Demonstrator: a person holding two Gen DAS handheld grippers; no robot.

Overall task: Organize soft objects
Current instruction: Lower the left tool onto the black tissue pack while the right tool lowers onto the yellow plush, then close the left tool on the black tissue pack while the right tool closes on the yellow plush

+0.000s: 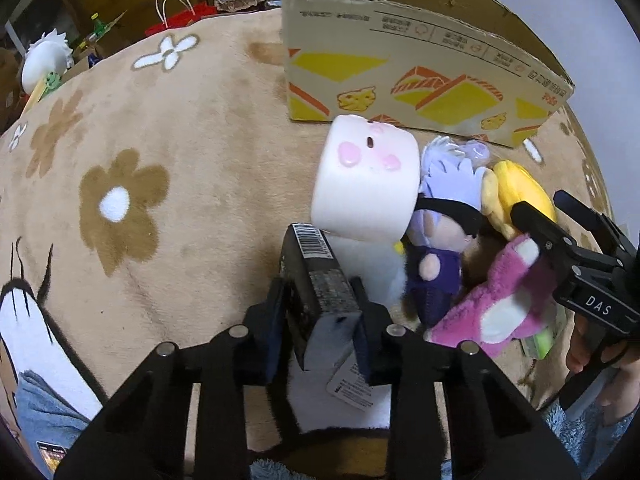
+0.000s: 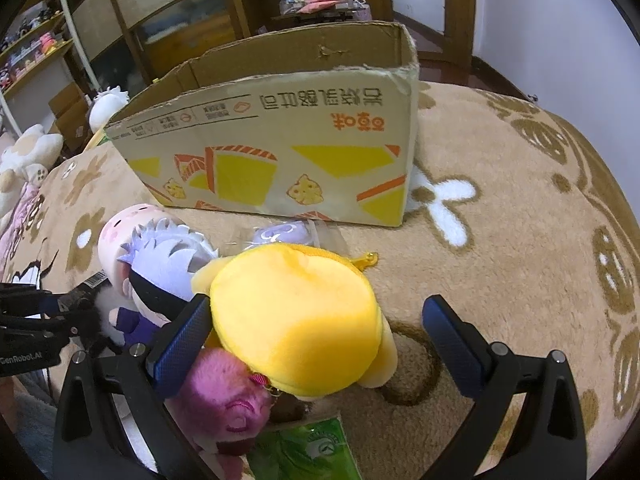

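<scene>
Down at the near edge of the flower-patterned blanket, the left gripper is clamping a dark barcoded tag, probably the white plush's label. Its long axis is pointing toward the cardboard box, with the marshmallow plush blocking the way. The right gripper, jaws spread, is straddling the yellow plush, nearer the box.

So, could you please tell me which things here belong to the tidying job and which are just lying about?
Job: marshmallow plush, doll, yellow plush, pink plush, box.
Lying about: red bag, shelves, green packet.
</scene>
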